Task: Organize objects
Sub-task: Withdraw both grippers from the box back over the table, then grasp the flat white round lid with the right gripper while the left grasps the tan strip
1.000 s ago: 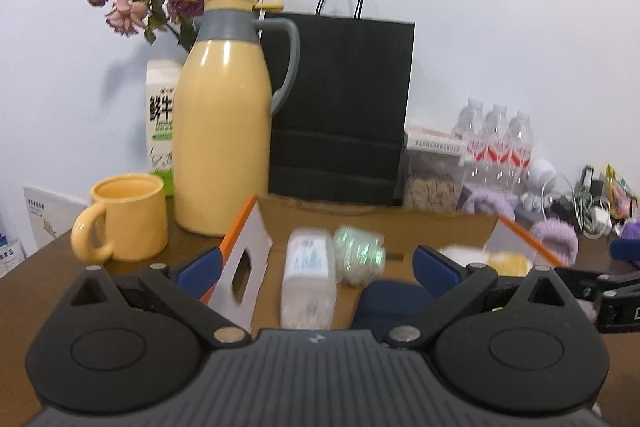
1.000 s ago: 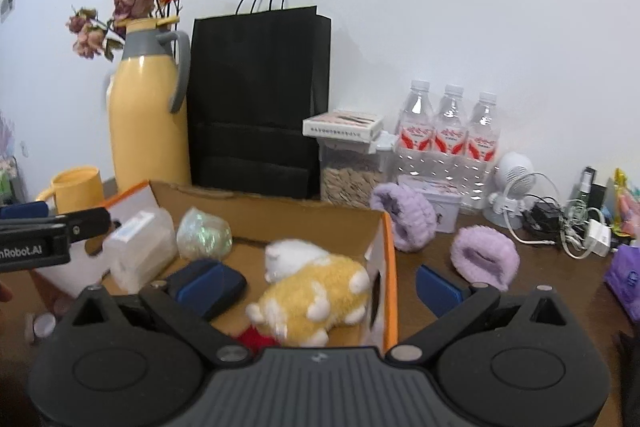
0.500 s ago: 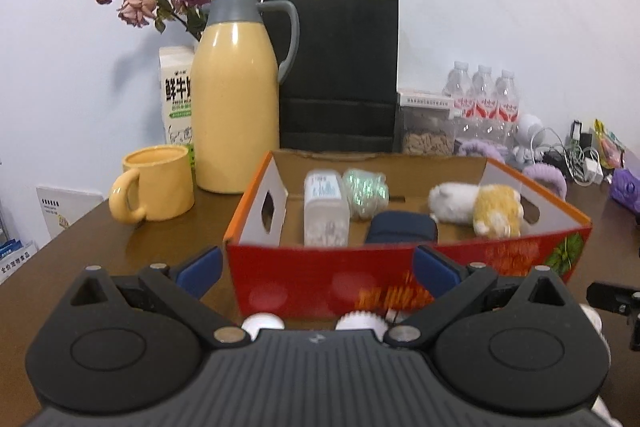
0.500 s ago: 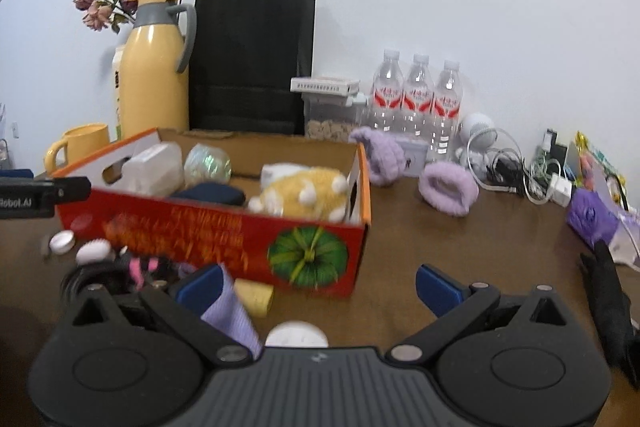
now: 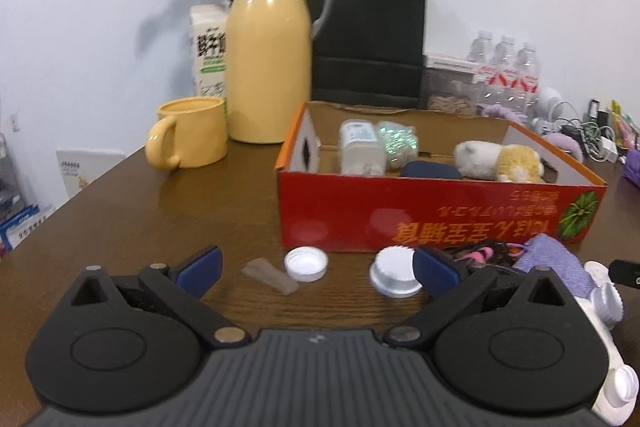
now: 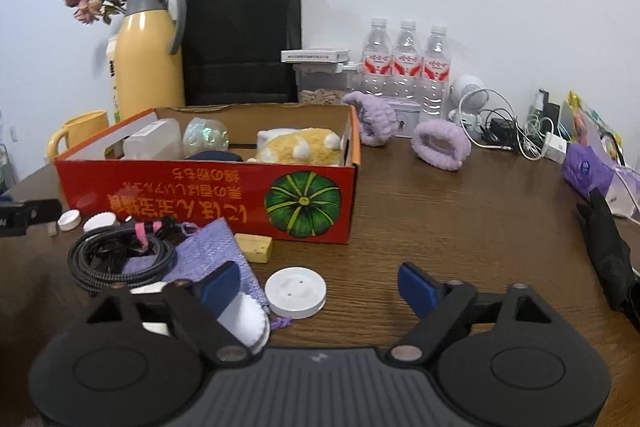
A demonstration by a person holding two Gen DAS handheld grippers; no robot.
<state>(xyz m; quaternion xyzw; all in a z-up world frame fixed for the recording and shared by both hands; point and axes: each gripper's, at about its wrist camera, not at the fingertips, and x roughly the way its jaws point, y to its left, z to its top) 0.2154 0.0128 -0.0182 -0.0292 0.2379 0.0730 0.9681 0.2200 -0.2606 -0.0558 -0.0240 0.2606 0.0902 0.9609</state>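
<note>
A red cardboard box (image 5: 440, 223) (image 6: 208, 199) stands on the brown table, holding a white container (image 5: 358, 147), a shiny ball (image 5: 396, 143), a dark blue case (image 5: 430, 171) and a plush toy (image 5: 500, 157) (image 6: 300, 147). In front of it lie two white caps (image 5: 306, 263) (image 5: 394, 271), a brown wedge (image 5: 270, 275), a coiled black cable (image 6: 120, 255), a purple cloth (image 6: 216, 255), a yellow block (image 6: 254, 247) and a white disc (image 6: 295, 291). My left gripper (image 5: 316, 263) is open above the caps. My right gripper (image 6: 320, 283) is open around the disc.
A yellow jug (image 5: 272, 59) with dried flowers, a yellow mug (image 5: 188, 133), a milk carton (image 5: 210, 51) and a black bag (image 6: 240, 35) stand behind the box. Water bottles (image 6: 406, 67), purple headbands (image 6: 438, 145), cables (image 6: 516, 131) and a black glove (image 6: 608, 251) fill the right side.
Both grippers have pulled back from over the box toward the table's near edge. The items in front of the box have come into view. Both stay open.
</note>
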